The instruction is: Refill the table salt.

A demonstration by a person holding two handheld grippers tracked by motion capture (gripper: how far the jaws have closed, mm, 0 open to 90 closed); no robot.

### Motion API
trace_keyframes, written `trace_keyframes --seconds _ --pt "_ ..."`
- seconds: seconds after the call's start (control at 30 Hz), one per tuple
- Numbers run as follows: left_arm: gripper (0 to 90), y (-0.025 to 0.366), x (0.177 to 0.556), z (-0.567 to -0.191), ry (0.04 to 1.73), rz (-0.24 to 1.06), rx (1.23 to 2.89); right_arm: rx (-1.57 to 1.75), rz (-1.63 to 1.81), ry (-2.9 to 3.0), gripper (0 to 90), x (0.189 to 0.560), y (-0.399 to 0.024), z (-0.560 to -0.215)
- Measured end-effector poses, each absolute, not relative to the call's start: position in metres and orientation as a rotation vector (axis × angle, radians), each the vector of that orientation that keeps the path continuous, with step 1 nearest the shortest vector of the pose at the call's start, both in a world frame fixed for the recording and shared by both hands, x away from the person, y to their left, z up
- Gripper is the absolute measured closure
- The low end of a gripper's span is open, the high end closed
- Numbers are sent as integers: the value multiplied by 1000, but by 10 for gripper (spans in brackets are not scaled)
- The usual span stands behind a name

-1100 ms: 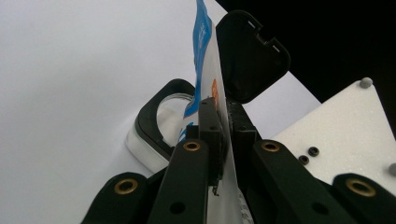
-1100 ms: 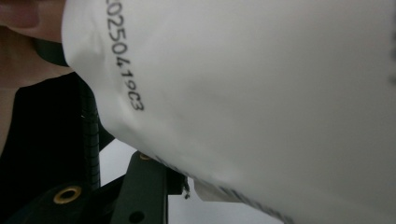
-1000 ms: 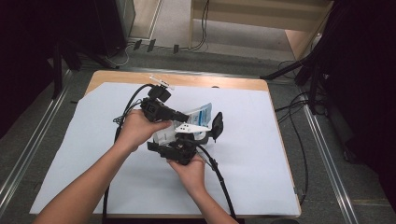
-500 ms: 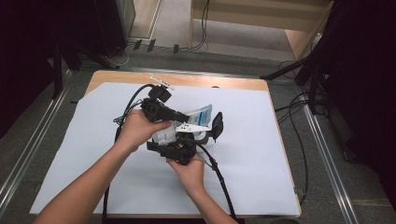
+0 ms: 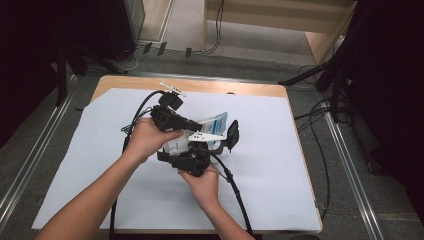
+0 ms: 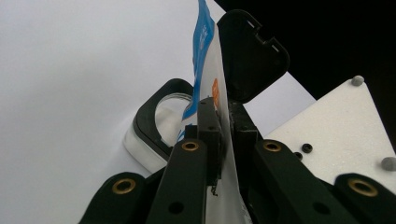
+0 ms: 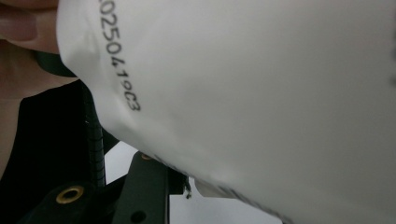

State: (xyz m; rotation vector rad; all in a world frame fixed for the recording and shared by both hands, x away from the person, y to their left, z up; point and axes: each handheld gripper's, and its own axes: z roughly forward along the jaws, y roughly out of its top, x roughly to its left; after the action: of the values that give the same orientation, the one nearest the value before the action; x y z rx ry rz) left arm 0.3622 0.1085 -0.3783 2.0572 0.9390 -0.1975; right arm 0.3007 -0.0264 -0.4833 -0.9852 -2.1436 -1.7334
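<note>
A white and blue pouch (image 5: 216, 122) is held above the middle of the table between both grippers. My left gripper (image 5: 197, 124) reaches in from the left, and in the left gripper view it (image 6: 223, 116) is shut on the pouch's thin edge (image 6: 205, 42). My right gripper (image 5: 220, 137) comes from below with its jaws on either side of the pouch body. In the right gripper view the pouch (image 7: 261, 93), with a printed code, lies close over one black finger (image 7: 144, 186) and hides the other.
White paper (image 5: 100, 165) covers the wooden table (image 5: 200, 86). Black cables (image 5: 235, 190) trail from both grippers toward the near edge. A small white object (image 5: 172, 90) lies at the table's far edge. Metal rails (image 5: 350, 170) run along both sides on the floor.
</note>
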Motion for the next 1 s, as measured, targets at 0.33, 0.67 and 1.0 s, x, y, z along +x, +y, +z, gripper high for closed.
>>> trace_keyframes --seconds 0.33,0.67,1.0 --pt "877 111 362 -380 940 -198 2060 -978 -1721 -2170 658 300 -25 -484" --pt "877 111 362 -381 943 -202 2052 -978 -1710 -2181 658 301 -24 -484" --pt "879 113 363 -380 946 -200 2053 -965 -1706 -2204 647 300 -23 -482"
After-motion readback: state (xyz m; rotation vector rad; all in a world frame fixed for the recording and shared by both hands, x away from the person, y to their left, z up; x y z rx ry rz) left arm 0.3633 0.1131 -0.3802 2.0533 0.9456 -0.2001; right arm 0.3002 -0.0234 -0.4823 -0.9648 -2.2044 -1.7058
